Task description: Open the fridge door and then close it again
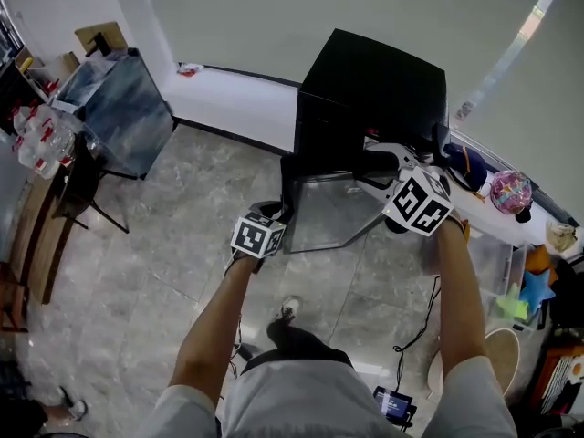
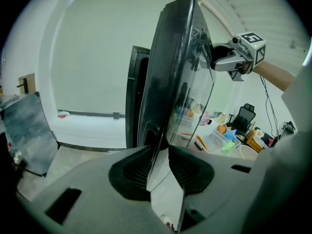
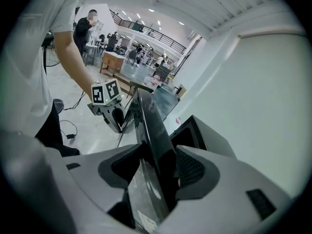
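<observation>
Both tongs grip the door. The left gripper (image 2: 158, 164) has its jaws close together on a thin edge low down. The right gripper (image 3: 158, 172) is clamped wider across a thicker edge higher up. The black box-shaped fridge (image 1: 374, 89) stands on the grey marbled floor (image 1: 164, 245) against the wall. Its glossy dark door (image 1: 324, 213) is swung open toward the person.

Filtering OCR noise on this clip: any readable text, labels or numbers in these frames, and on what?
No legible text in any view.
Left marker cube and right marker cube: black-and-white square codes only, no letters.
Sticker at the fridge door edge: print too blurred to read.
Small screen, low in head view: too small to read.
</observation>
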{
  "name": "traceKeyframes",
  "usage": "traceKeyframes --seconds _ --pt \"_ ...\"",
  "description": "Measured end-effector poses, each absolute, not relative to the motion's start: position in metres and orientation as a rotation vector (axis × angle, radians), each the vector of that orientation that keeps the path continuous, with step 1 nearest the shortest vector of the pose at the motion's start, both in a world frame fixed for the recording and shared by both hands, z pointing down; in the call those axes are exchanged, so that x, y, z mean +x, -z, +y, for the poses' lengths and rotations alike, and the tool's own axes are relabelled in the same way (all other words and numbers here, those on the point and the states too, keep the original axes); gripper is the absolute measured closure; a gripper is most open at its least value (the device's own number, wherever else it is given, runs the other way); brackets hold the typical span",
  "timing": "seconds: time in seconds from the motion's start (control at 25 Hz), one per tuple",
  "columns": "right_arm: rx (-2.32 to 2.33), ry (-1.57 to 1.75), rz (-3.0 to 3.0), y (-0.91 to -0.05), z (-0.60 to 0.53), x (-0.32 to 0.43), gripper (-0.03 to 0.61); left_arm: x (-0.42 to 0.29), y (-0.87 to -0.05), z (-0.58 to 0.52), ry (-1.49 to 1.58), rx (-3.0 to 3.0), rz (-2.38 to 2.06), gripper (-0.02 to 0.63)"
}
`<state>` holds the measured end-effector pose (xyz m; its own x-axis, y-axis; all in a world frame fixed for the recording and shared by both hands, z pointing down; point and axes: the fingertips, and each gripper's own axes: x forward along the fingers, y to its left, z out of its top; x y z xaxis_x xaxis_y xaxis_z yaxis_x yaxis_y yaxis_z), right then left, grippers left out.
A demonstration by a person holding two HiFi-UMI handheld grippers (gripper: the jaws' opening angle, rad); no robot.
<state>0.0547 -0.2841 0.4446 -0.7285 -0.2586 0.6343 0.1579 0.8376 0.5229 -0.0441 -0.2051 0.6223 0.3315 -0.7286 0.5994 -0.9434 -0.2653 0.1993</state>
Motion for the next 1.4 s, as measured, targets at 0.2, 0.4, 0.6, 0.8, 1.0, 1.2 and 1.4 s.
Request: traceKeyframes --seconds 0.2,0.4,0.6,0.8,1.0,1.2,1.4 --pt "0.006 0.760 -2.282 -0.446 -0.270 0.062 0.353 -0.032 -0.623 -0.185 -0.484 2.022 -1.538 0.520" --pt "-0.042 0.809 -2.292 -0.445 -0.257 0.068 0.350 -0.022 -0.622 -0.167 -0.439 1.969 -1.622 0.518" --pt "-0.120 0.815 -2.300 -0.446 -0.245 0.075 0.350 -0.008 -0.623 -0.149 -0.407 1.897 -1.667 0.518" --pt "-0.174 0.840 -2.308 -0.445 -0.238 0.085 0.348 0.006 -0.623 -0.138 -0.382 1.852 -1.685 0.518" --pt "-0.225 0.868 -2.320 -0.443 -0.236 0.091 0.350 0.015 -0.621 -0.134 -0.369 1.795 -1.729 0.517" --pt "-0.277 0.905 -2.327 -0.443 -0.231 0.099 0.353 0.025 -0.621 -0.128 -0.359 1.697 -1.802 0.511" --pt "-0.359 0.945 -2.330 -0.445 -0.221 0.112 0.353 0.044 -0.623 -0.113 -0.327 1.611 -1.859 0.508"
